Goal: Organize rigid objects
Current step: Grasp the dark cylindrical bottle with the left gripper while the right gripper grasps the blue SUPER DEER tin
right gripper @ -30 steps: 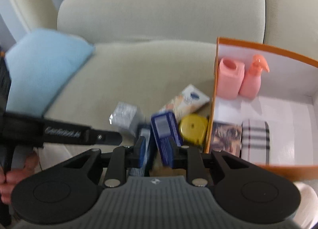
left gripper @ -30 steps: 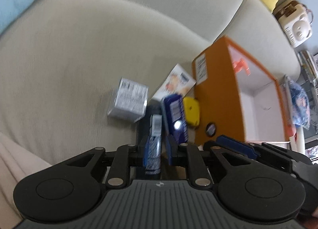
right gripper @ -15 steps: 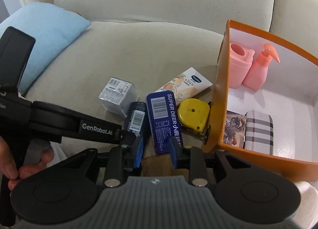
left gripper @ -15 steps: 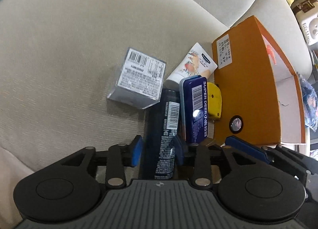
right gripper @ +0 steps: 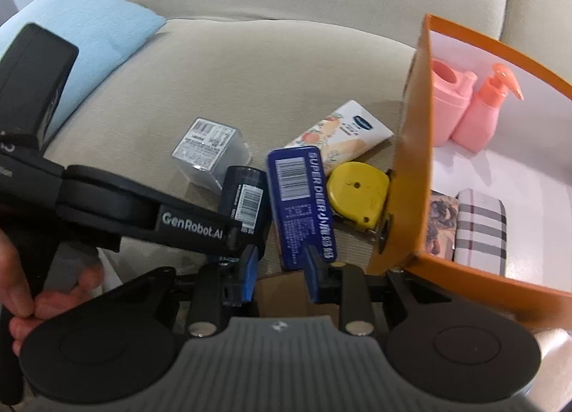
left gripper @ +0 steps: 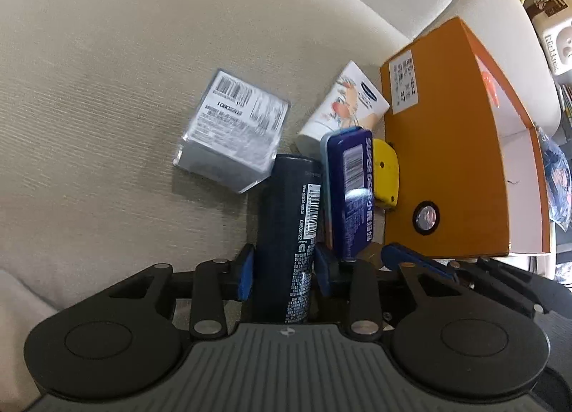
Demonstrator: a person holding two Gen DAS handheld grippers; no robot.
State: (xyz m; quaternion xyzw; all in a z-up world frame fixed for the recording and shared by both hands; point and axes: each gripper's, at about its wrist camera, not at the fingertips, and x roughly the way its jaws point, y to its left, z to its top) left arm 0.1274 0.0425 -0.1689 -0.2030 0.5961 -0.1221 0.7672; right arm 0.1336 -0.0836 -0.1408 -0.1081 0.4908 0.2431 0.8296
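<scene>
Dark can (left gripper: 286,233) lies on the sofa cushion (left gripper: 107,90), flanked by the left gripper (left gripper: 284,270), whose 2 pads sit beside its sides, contact unclear. Close squarely across the body, avoiding the touching blue tin (left gripper: 352,194). Right gripper (right gripper: 280,274) stands open, empty, near that tin. Lift toward the orange box (left gripper: 447,147).

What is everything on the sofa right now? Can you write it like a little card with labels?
place: beige sofa seat
left gripper: fingers either side of the dark can, close against it
right gripper: open, around the near end of the blue tin
loose things: clear box, white tube, yellow tape measure
orange box: holds two pink bottles, a plaid case and a patterned pack
also seen: blue cushion
</scene>
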